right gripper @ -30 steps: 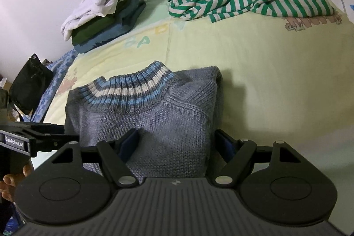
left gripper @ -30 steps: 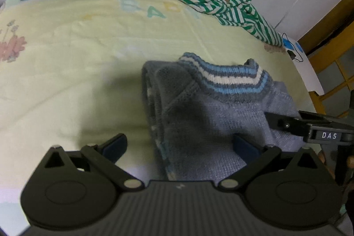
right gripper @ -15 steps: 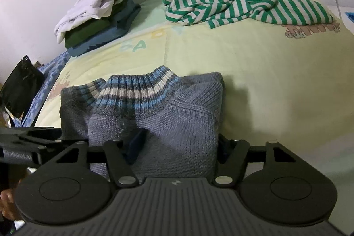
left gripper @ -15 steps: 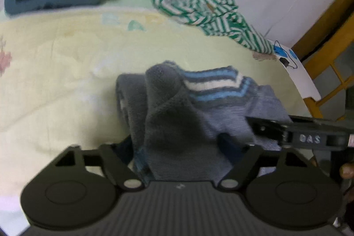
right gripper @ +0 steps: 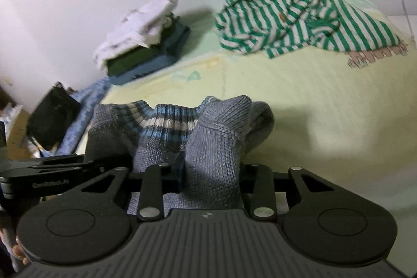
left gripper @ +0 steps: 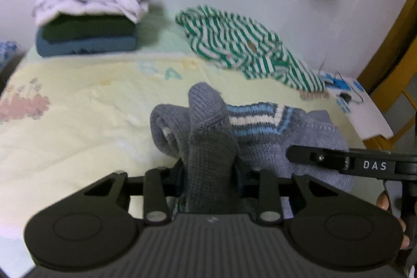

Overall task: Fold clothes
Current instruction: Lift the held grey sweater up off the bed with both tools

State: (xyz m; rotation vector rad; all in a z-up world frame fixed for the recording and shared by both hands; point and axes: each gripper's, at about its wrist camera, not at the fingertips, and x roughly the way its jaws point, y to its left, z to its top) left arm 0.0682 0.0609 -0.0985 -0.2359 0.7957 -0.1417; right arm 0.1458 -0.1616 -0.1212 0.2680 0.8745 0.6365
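Note:
A folded grey knit sweater with a blue and white striped collar lies on the pale yellow bedsheet. My left gripper is shut on a bunched fold at the sweater's left side and holds it raised. My right gripper is shut on a bunched fold of the sweater at its right side, also raised. Each gripper shows at the edge of the other's view. The fingertips are hidden in the knit.
A stack of folded clothes topped by a white garment sits at the back left by the wall. A crumpled green and white striped shirt lies at the back right. A wooden frame stands right of the bed. A black bag sits off the bed's left.
Both grippers went from open over the flat sweater to shut on its side edges. They have lifted the pinched folds, so the sweater bunches up and the views tilt up toward the wall.

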